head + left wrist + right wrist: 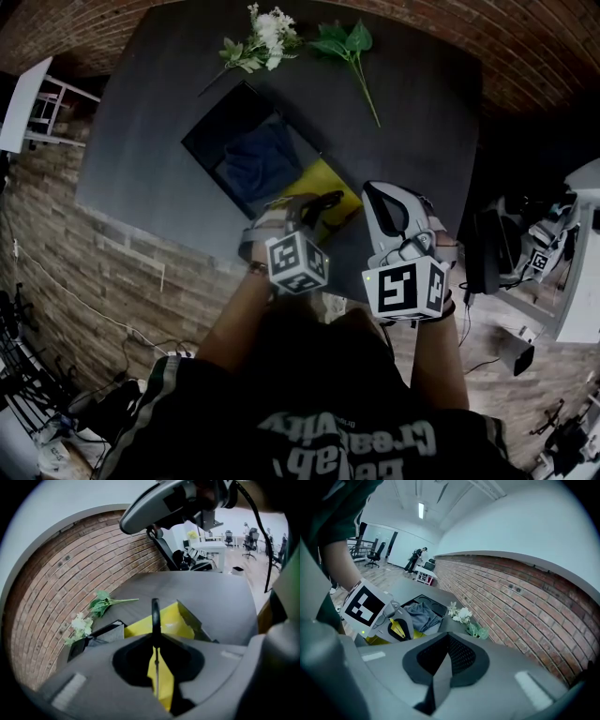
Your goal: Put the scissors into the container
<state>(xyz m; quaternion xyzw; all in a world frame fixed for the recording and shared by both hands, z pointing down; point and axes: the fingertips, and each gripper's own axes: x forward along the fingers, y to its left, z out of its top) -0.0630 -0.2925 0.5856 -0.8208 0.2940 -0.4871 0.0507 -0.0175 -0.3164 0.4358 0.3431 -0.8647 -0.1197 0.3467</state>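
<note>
**Head view:** dim and underexposed. The table [141, 150] and my shirt [309, 394] sink to near black, and no distinct shadows show. Fisheye distortion curves the brickwork [75, 28] along the edges.

**Left gripper view:** brighter, lit from the pale room at upper right. A black ring vignettes the frame. My left gripper [155, 641], close to the lens, is soft, and the scissors [155, 616] read as a dark silhouette.

**Right gripper view:** cool bluish cast, with a ceiling strip light [421, 509] glaring white. My right gripper [446, 641] is blurred — straight lines bow toward the rim.
</note>
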